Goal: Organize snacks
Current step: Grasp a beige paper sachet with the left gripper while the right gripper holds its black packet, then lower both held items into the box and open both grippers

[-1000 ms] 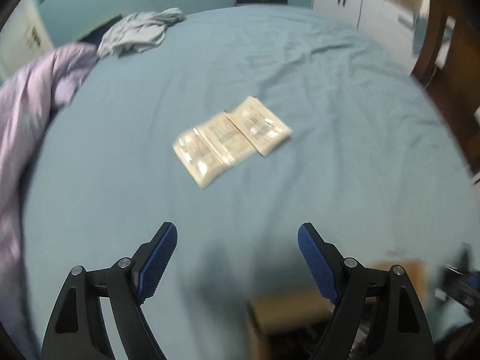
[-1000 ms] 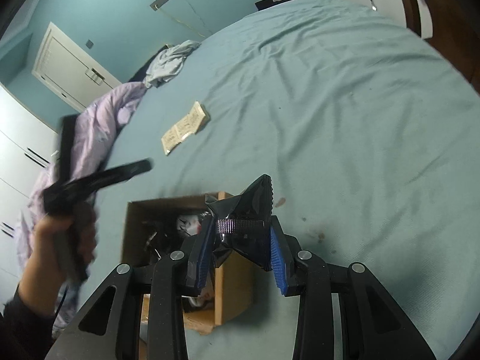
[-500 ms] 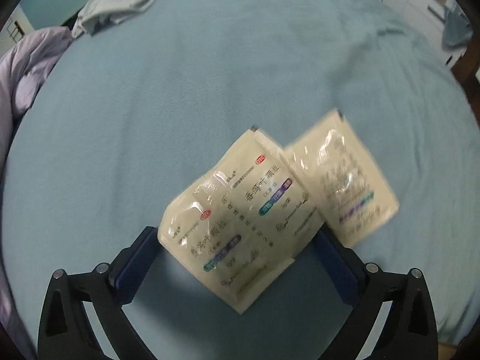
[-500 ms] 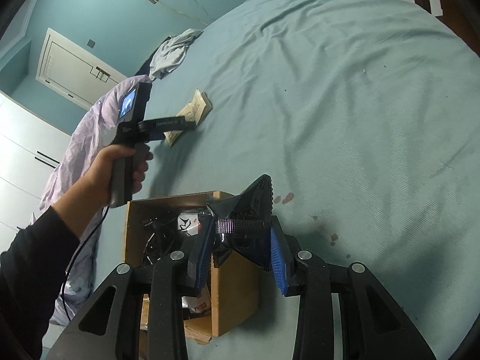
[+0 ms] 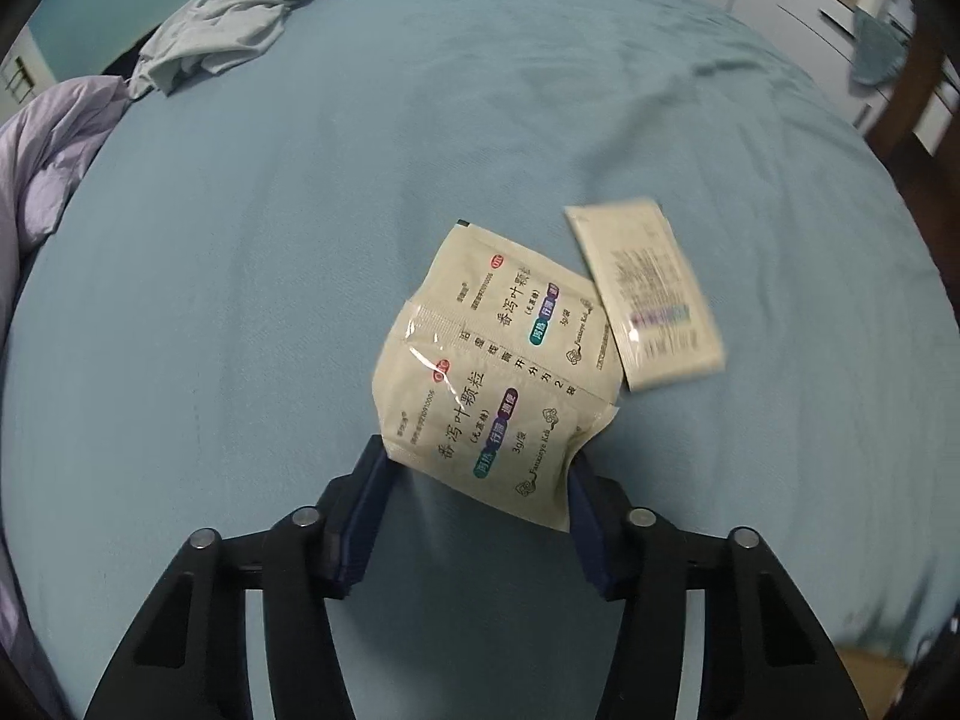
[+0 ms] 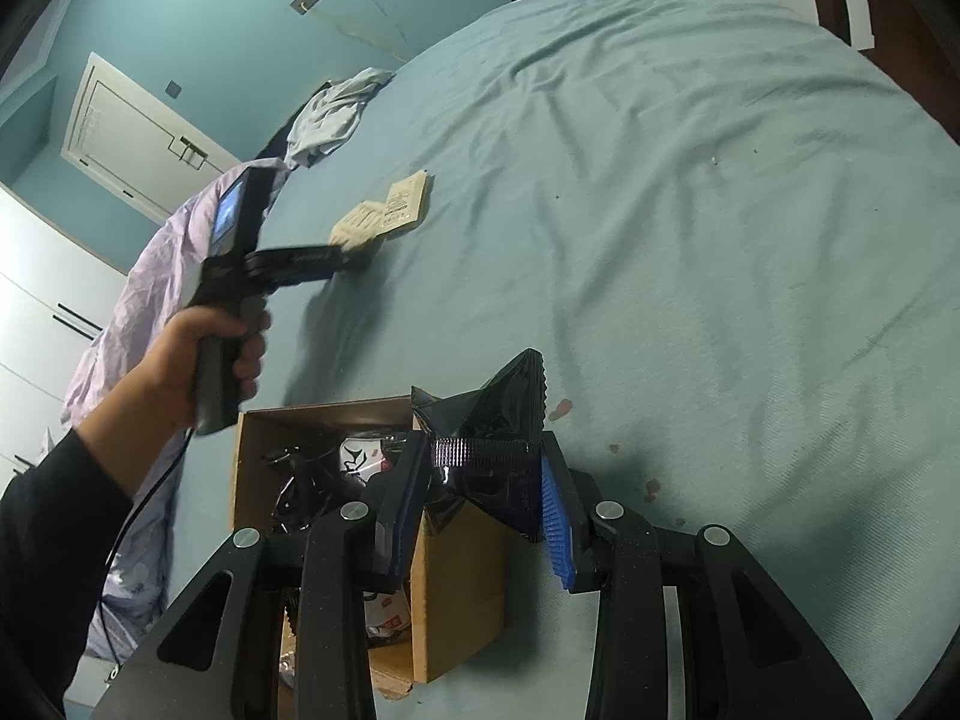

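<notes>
Left gripper (image 5: 477,480) has dropped onto the sachet strip (image 5: 492,372) since a sec ago, jaws just closing on its near end. Loose sachet (image 5: 648,300) lies at 2 o'clock on the bed (image 5: 240,300). Right gripper (image 6: 480,498) stays clamped on a black snack bag (image 6: 498,438) above the cardboard box (image 6: 462,588).

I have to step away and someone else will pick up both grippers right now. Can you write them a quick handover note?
Left gripper: jaws have just been closing onto the joined pair of sachets on the bed; its near end sits between them. A loose sachet lies beside it.
Right gripper: shut on a black packet, above the cardboard box.
Done: some items already in the box.
Left: box the black packet, then the sachets.
</notes>
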